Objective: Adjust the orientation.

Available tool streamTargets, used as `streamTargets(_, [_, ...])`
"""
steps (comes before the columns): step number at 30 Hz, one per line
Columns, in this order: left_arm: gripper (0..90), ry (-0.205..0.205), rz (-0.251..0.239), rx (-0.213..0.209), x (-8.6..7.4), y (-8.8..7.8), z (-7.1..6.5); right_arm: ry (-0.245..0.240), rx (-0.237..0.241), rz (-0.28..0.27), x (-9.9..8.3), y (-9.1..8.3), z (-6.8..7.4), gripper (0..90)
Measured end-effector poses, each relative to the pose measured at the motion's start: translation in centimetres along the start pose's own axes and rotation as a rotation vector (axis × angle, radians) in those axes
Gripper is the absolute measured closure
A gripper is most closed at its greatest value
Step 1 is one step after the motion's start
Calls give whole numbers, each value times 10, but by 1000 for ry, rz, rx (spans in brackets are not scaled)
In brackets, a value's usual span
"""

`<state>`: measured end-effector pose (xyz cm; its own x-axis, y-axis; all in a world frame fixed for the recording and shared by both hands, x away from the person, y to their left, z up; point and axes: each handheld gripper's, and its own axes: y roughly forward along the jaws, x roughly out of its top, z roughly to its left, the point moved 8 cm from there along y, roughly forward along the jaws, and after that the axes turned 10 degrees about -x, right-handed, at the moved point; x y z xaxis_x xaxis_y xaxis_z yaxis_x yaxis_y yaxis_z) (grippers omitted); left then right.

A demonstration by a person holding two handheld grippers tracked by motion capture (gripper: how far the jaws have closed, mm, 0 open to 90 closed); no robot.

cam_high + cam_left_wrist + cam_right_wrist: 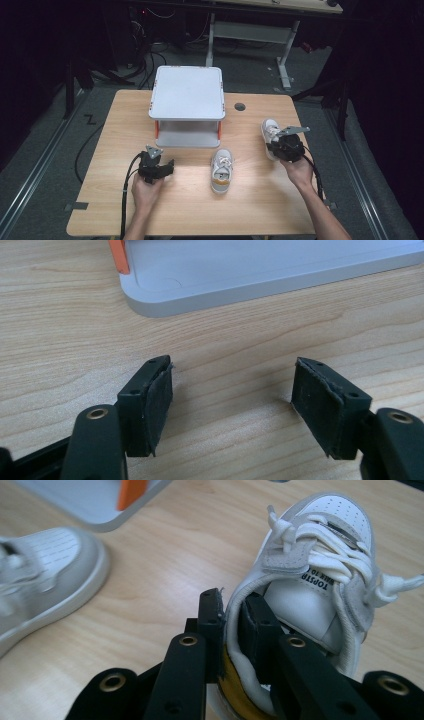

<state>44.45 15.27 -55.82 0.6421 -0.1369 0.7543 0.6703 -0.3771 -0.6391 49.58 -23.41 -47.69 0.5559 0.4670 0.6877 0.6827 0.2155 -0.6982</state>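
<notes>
A: Where's the held shoe [270,131]?
B: Right of centre in the high view, on the counter [260,200]. The right gripper [231,612] view shows its jaws clamped on the heel collar.
A: And the left gripper [232,390]?
B: Jaws apart over bare wood, lower frame, below the stand [260,275]. A second shoe [221,170] lies mid-counter.

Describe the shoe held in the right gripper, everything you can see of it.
The gripped shoe is a white low sneaker with grey suede-like overlays, thick white laces, a perforated toe cap and a yellowish heel edge; black lettering runs along the tongue. The right gripper is shut on its heel collar, one jaw outside, one inside. It sits near the table's right edge, toe pointing away from the person, apart from the other shoe. Whether its sole rests on the wood is unclear.
</notes>
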Motion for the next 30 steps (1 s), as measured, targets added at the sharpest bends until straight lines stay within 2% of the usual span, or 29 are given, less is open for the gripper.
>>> streamTargets(8, [328, -3, -2, -3, 0, 0, 0, -55, 71, 11, -17, -16, 42, 806])
streamTargets(12, [326, -21, -9, -15, 0, -1, 1, -82, 105, 24, -26, -22, 64, 804])
streamTargets(16, [326, -14, -4, -14, 0, -1, 1, -100, 151, 46, -32, -25, 86, 800])
streamTargets(18, [326, -17, -6, -15, 0, -1, 1, -114, 162, 44, -32, -25, 93, 800])
streamTargets(23, [326, -21, -8, -17, 0, -1, 1, -151, 153, 59, -32, -21, 108, 799])
streamTargets(30, [326, -18, -8, -16, 0, -1, 1, -156, 154, 86, -33, -17, 121, 777])
